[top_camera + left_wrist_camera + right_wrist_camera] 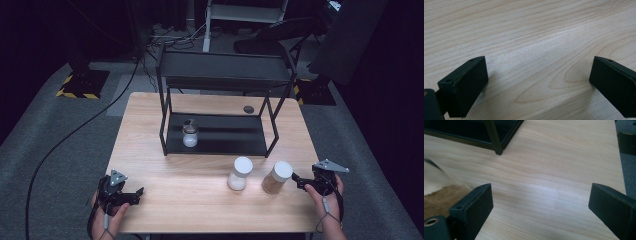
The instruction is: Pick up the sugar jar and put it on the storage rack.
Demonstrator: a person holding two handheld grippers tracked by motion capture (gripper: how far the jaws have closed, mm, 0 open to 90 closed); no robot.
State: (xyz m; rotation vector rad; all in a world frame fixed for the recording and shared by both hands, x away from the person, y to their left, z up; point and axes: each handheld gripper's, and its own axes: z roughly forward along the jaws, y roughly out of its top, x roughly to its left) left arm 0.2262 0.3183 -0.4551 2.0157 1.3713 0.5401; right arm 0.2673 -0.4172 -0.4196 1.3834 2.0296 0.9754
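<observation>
Two white-lidded jars stand on the wooden table [170, 200]: one with white contents [239, 173] and one with brown contents [276, 177]. A third jar [190, 134], with a dark lid, sits on the lower shelf of a black rack [225, 67]. My right gripper [298, 181] is open just right of the brown jar, not touching it. In the right gripper view the gripper [541, 190] has its jaws wide apart over bare wood, and the brown jar [439, 195] is blurred at the left edge. My left gripper [136, 195] [537, 67] is open and empty near the front left corner.
The rack stands at the table's middle back; one of its legs [496, 142] is ahead of the right gripper. A small dark round object [248, 108] lies on the table behind the rack. Cables and chair bases lie on the floor beyond the table.
</observation>
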